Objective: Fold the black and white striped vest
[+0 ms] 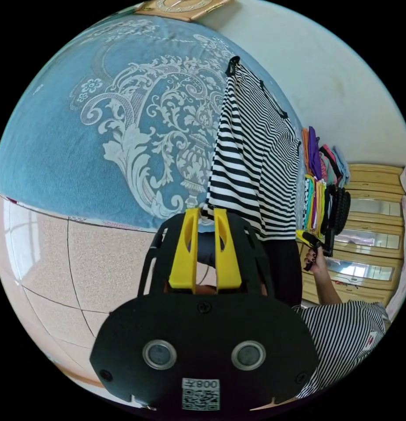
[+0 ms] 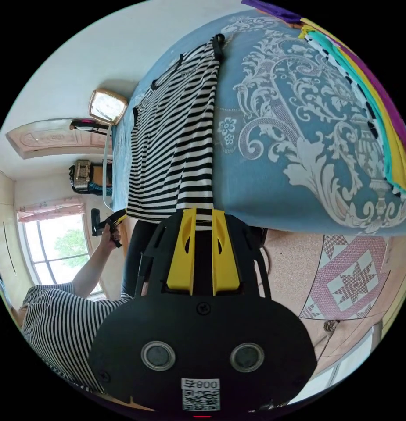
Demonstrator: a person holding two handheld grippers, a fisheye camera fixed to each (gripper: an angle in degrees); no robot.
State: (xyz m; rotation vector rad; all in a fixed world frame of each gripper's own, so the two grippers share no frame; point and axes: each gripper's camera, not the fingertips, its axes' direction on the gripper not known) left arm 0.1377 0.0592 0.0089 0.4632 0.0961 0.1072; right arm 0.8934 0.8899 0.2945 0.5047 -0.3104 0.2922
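Note:
The black and white striped vest (image 1: 255,166) (image 2: 176,144) lies flat on a blue bed cover (image 1: 80,144) (image 2: 299,144), straps at the far end and hem at the near bed edge. In the left gripper view, my left gripper (image 1: 206,212) is shut on one corner of the hem. The right gripper (image 1: 314,241) shows there too, held in a hand at the other hem corner. In the right gripper view, my right gripper (image 2: 203,215) is shut on its hem corner. The left gripper (image 2: 110,221) appears beyond it in a hand.
A stack of coloured folded clothes (image 1: 317,193) (image 2: 378,114) sits on the bed beside the vest. A wooden wardrobe (image 1: 374,245) stands behind. Tiled floor (image 1: 58,272) (image 2: 352,280) runs below the bed edge. The person's striped shirt (image 1: 343,333) (image 2: 53,324) is close by.

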